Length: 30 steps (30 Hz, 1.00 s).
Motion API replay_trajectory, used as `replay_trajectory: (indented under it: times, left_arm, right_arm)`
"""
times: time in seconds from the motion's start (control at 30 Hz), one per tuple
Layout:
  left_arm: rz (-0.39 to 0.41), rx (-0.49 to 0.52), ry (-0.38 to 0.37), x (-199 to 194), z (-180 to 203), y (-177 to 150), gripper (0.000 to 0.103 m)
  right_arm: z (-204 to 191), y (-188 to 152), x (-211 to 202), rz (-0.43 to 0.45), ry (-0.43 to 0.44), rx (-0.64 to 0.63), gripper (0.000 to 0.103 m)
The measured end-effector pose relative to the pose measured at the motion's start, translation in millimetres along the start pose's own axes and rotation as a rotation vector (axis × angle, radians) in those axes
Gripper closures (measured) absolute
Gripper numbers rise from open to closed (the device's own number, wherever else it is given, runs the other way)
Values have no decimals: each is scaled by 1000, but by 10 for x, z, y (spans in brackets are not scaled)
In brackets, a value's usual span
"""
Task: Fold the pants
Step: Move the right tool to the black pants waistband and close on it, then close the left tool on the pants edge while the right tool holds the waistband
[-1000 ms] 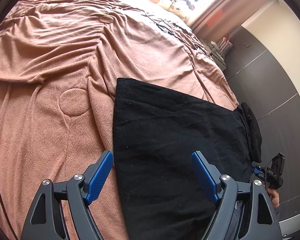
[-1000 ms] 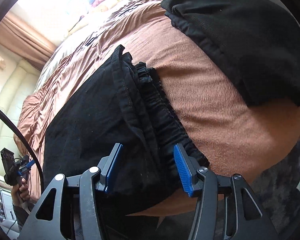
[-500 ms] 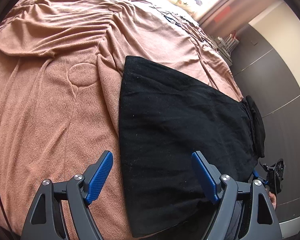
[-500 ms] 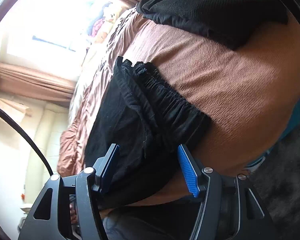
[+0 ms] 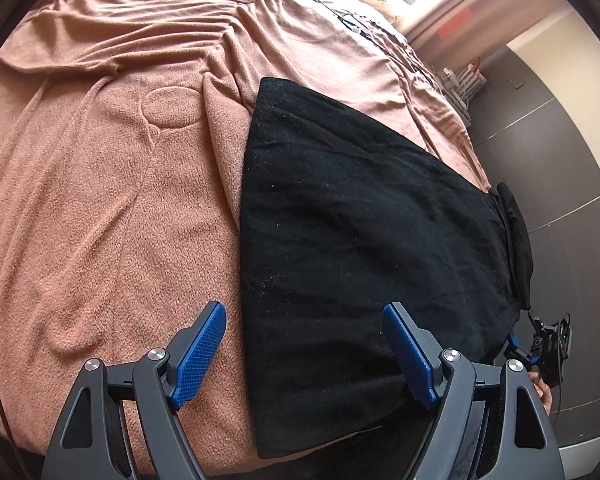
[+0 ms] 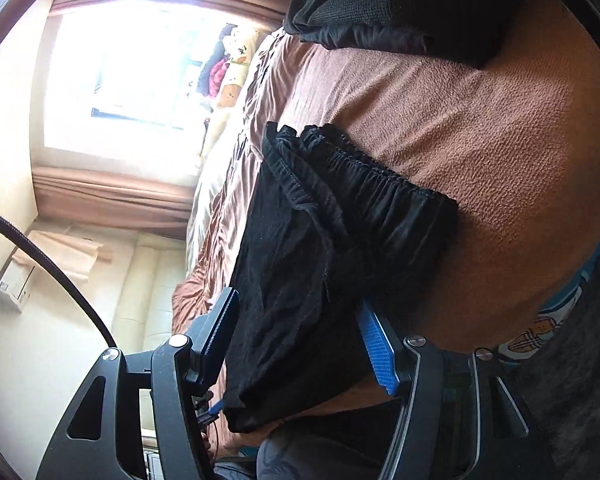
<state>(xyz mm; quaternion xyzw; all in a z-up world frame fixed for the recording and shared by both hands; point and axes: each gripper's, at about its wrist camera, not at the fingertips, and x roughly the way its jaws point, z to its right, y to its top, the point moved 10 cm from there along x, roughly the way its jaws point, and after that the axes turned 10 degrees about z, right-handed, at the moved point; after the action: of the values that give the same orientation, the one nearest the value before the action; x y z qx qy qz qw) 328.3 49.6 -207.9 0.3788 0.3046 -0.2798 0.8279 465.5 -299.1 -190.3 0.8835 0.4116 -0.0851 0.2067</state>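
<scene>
- The left gripper (image 5: 304, 354) has black angular arms and blue cross-hatched pads; its fingers (image 5: 201, 354) stand wide apart, released, holding nothing.
- The right gripper (image 6: 300, 344) is built the same, with ribbed blue pads; its fingers (image 6: 378, 354) are spread on either side of the cloth and do not visibly press on it, so it grips nothing.
- Beyond both pairs of fingers spreads a brown blanket (image 5: 99, 200), nubby like a towel, rumpled into long ridges with a round stitched patch.
- The black pants (image 5: 360, 240) lie flat on it as a broad wedge of matte, lint-flecked cloth. Their straight side edge runs just inside the left gripper's left finger; the near hem passes between the two fingers.
- In the right wrist view the pants (image 6: 300, 280) have a gathered, ribbed elastic waistband, whose near corner sits between that gripper's fingers.
- Another dark knitted garment (image 6: 380, 4) lies well beyond the fingers.
</scene>
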Motion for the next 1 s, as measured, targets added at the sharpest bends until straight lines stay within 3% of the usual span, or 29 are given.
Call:
replay_trajectory:
  times: [0.1,0.13,0.2,0.27,0.4,0.6,0.7,0.87,1.0]
  left_arm:
    - [-1,-5,-8,7,6,-10,21]
    - [0,-9,-6,9,-2,-13,21]
    - [-1,-7,14,32,-22,-16,21]
    - [-4,-11,22,45,-41,-21,21]
    - [-7,-12,38,62,-69,-28,21]
    - [-6,-5,32,56,-39,-22,21]
    - [-8,-5,28,53,-31,-23,21]
    - [-6,-14,19,56,-2,-11,21]
    - [2,-17,4,7,23,31,21]
  right_arm:
    - [85,-43,95,2,-55,-18,49]
    - [77,-35,110,11,-65,-28,55]
    - [79,24,115,39,-109,-63,82]
    - [61,93,99,58,-139,-90,94]
    - [-93,186,61,72,-166,-177,97]
    - [-359,321,-125,122,-134,-253,97]
    - [-232,362,-235,141,-154,-244,97]
    - [295,260,-136,75,-212,-138,97]
    - [417,231,-104,91,-216,-123,97]
